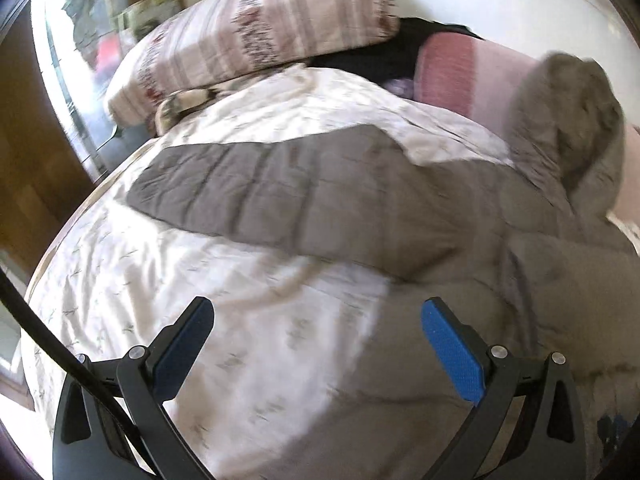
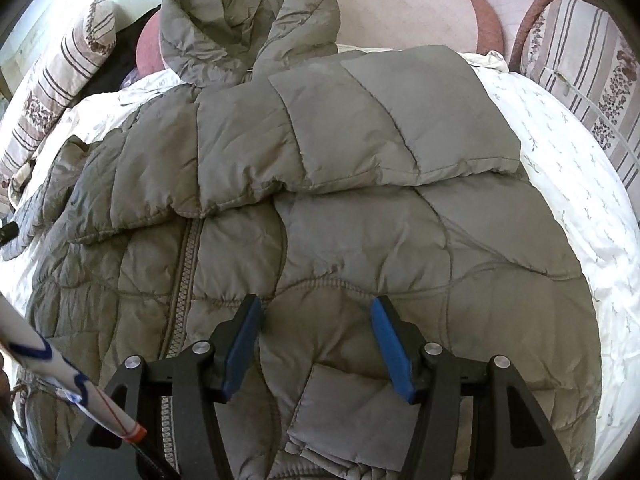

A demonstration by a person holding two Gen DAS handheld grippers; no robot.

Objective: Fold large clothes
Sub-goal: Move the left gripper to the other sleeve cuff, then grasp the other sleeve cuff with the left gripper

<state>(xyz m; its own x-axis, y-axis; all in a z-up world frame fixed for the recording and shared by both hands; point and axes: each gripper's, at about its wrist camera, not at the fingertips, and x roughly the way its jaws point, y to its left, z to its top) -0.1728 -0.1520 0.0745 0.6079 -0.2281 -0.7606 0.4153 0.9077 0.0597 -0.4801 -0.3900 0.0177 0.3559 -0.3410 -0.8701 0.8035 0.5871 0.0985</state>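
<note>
Grey quilted puffer jacket [image 2: 320, 208] lies spread on the bed, front up, zipper [image 2: 182, 292] running down just left of the right gripper's fingers. One sleeve [image 2: 360, 132] is folded across the chest, lying just ahead of those fingers; hood [image 2: 248, 20] sits farther ahead, up against a pink cushion [image 2: 420, 4]. Small flap or pocket [image 2: 344, 412] shows between and below the fingers.

Right gripper [image 2: 316, 312] hangs over the jacket body, fingers apart with jacket fabric beneath the gap; whether the tips touch the cloth cannot be told, pads not pinching anything.

Left gripper [image 1: 318, 312] has fingers wide apart, nothing between them, over the white patterned bedspread [image 1: 140, 260]. In the blurred left wrist view, the other sleeve [image 1: 260, 200] stretches out flat ahead of the left fingers, pointing left; jacket body is to the right of them, hood [image 1: 568, 128] far ahead right.

Striped floral pillow [image 1: 248, 40] lies beyond the sleeve, ahead-left of the left fingers; a dark garment [image 1: 368, 56] is beside it. Another striped pillow [image 2: 580, 72] is far ahead-right of the right fingers. Black cable [image 1: 48, 344] crosses the left edge. A sleeve [image 2: 60, 380], white with blue marks, shows lower left in the right wrist view.
</note>
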